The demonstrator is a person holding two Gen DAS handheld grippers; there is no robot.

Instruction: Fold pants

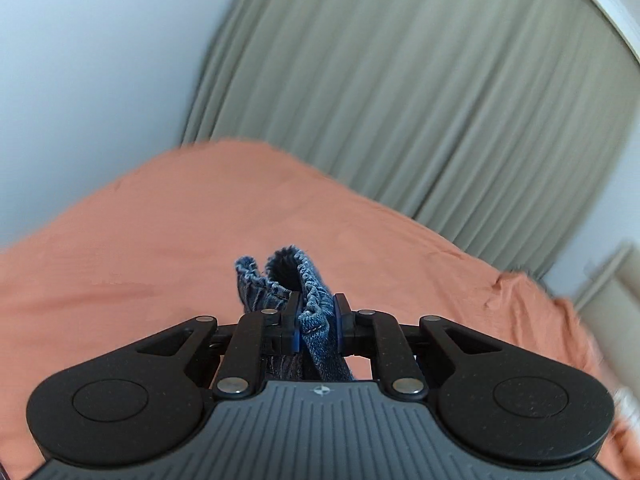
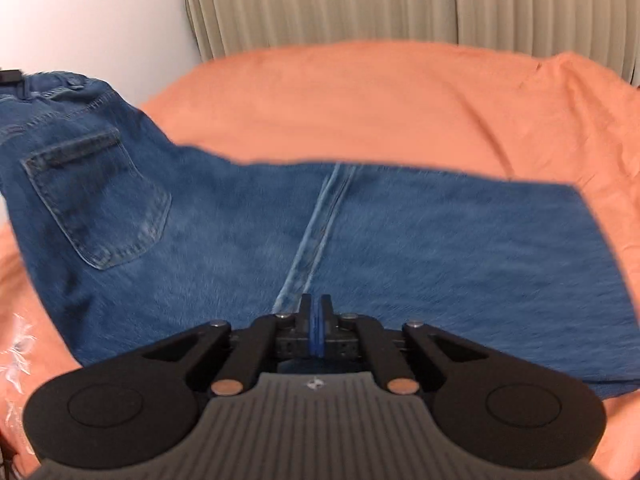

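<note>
Orange bed [image 2: 360, 92] fills both views, curtain [image 1: 400, 80] behind it. The jeans [image 2: 280, 248] lie flat across the bed in front of me, long axis running left to right, back pocket [image 2: 100, 200] and waistband off to the left, far from my right fingers. My left gripper [image 1: 316, 312] is up above the bed, clamped on a bunched fold of denim, and its hemmed edge [image 1: 280, 272] pokes up past the pads. My right gripper [image 2: 317, 316] sits low over the near edge of the jeans, pads pressed flat together; whether any cloth is pinched there, I can't tell. I reckon the left carries its end over along that long axis.
</note>
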